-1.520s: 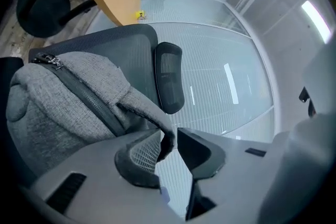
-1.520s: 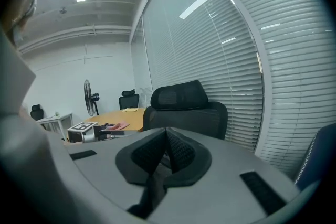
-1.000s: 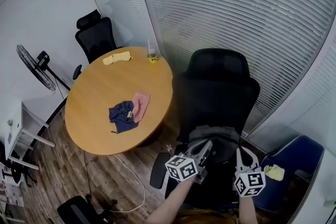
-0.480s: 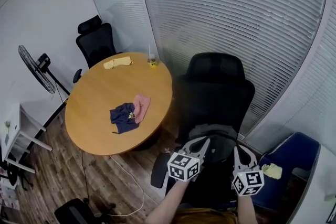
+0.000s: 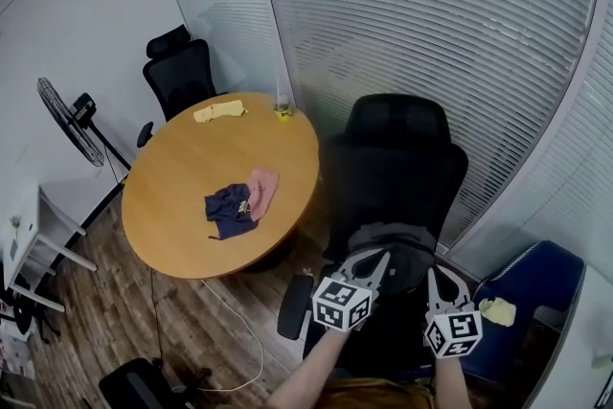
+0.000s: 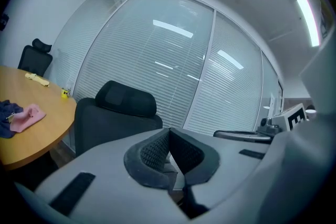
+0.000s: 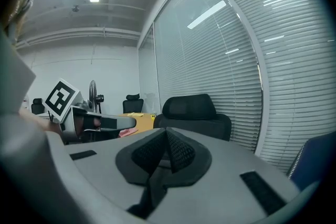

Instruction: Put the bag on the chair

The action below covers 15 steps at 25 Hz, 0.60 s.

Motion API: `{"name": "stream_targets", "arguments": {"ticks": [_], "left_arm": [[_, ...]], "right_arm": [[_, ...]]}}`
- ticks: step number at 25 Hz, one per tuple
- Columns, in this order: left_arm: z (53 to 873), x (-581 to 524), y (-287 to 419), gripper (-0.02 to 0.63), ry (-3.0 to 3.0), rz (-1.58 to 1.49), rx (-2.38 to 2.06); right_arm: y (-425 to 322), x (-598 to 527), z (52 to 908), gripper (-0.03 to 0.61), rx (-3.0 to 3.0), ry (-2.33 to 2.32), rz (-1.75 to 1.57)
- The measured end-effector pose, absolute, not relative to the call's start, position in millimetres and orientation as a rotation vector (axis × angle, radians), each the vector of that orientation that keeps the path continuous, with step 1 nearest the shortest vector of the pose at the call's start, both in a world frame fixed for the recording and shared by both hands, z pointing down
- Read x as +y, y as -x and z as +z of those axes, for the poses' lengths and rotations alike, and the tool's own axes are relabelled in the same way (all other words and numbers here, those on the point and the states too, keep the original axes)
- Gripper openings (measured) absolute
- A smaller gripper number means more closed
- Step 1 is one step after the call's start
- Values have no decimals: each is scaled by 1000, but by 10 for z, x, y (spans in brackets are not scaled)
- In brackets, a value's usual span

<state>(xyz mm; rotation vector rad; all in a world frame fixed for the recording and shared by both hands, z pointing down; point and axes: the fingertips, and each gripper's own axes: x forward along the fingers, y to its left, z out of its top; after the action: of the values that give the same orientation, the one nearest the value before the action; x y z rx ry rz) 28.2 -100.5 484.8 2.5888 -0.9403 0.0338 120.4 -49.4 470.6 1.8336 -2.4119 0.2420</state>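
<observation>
A round tabletop (image 5: 182, 196) holds a blue cloth (image 5: 228, 209) touching a pink cloth (image 5: 261, 191). A yellow cloth (image 5: 218, 111) lies at its far edge. A fan (image 5: 65, 110) stands near.

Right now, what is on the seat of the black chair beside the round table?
A grey bag lies on the chair seat. The left gripper and right gripper, both shut and empty, cover the seat's front in the head view, so the bag's near part is hidden.
</observation>
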Motion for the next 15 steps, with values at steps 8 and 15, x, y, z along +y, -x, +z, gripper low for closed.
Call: {"name": "stream_targets", "arguments": {"ticks": [8, 15], "left_arm": [[4882, -1034, -213, 23, -2561, 22, -982], [4919, -1058, -193, 23, -2579, 55, -1009]], "right_arm": [[-1206, -482, 4727, 12, -2394, -1810, 235], [-1181, -495, 4784, 12, -2400, -1798, 239]]}}
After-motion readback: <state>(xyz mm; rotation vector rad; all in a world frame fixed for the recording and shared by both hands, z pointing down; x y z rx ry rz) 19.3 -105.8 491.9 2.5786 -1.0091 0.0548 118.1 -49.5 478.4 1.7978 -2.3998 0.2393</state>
